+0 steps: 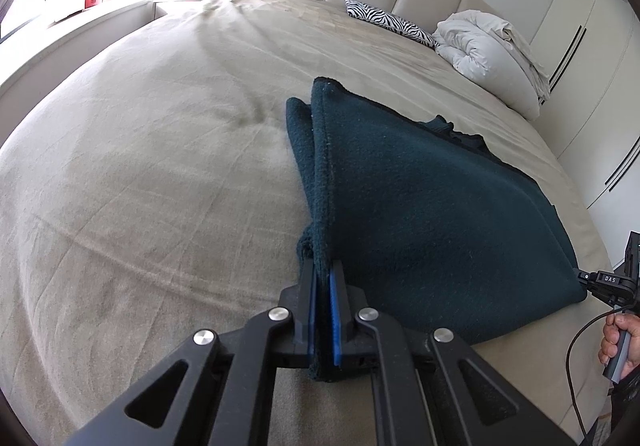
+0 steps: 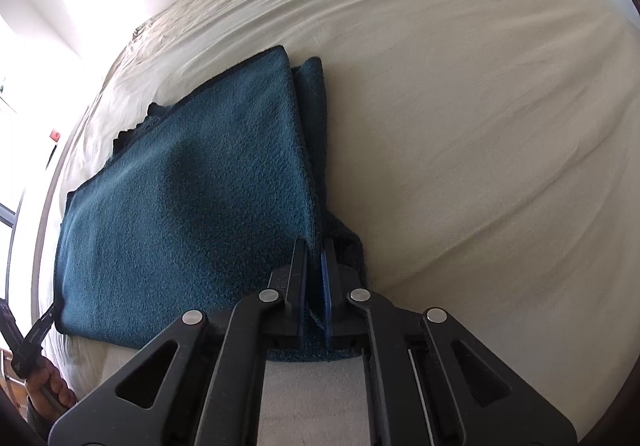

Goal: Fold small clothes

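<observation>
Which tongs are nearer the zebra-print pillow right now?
Hard to say; the left, if either. Left tongs and right tongs each clamp a near corner of the teal garment; the zebra-print pillow lies far beyond it at the headboard.

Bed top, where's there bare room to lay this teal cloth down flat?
Bare sheet lies left of the teal cloth, reaching the window-side edge, and more lies on its other side. Crowded only at the headboard: zebra pillow and white duvet. Both grippers, left and right, pinch the cloth's near corners.
</observation>
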`<state>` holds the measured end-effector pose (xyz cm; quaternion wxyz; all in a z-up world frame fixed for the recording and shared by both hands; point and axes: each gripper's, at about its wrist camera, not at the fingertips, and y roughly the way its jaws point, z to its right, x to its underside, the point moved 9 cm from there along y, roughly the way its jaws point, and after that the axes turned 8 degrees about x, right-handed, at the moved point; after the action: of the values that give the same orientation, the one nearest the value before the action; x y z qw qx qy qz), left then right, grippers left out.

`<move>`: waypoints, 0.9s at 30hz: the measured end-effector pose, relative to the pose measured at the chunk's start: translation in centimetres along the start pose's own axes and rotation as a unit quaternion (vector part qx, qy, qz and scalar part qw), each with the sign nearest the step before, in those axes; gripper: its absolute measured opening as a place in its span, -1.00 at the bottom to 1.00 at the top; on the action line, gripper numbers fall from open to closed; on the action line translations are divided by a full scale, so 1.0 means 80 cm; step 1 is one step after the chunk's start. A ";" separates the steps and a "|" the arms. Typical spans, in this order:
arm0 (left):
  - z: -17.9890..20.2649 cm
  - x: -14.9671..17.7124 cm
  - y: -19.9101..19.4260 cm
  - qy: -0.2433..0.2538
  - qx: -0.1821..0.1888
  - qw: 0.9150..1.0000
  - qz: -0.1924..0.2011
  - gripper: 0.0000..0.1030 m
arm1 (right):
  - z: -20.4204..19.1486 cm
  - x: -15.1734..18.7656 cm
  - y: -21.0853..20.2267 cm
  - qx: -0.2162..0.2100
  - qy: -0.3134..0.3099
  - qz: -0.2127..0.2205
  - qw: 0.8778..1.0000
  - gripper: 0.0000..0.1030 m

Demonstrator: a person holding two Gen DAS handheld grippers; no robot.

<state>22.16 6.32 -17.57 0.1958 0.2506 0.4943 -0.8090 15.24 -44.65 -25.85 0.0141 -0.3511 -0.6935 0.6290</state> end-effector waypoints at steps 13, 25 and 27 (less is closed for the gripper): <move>0.014 -0.049 -0.035 0.014 -0.024 0.999 0.046 -0.02 | -0.029 -0.044 -0.067 -0.023 0.021 0.081 0.996 -0.76; 0.082 -0.031 0.071 0.094 -0.042 0.995 -0.009 -0.01 | -0.261 0.032 0.057 -0.289 0.014 -0.091 0.953 -0.76; 0.073 -0.025 0.064 0.097 -0.037 0.995 -0.009 -0.01 | -0.242 0.035 0.055 -0.313 0.035 -0.078 0.946 -0.77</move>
<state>25.44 -1.00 -17.74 0.1490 0.3159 0.5425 -0.7640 24.10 -26.74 -26.85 -0.0233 -0.3042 -0.8800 0.3642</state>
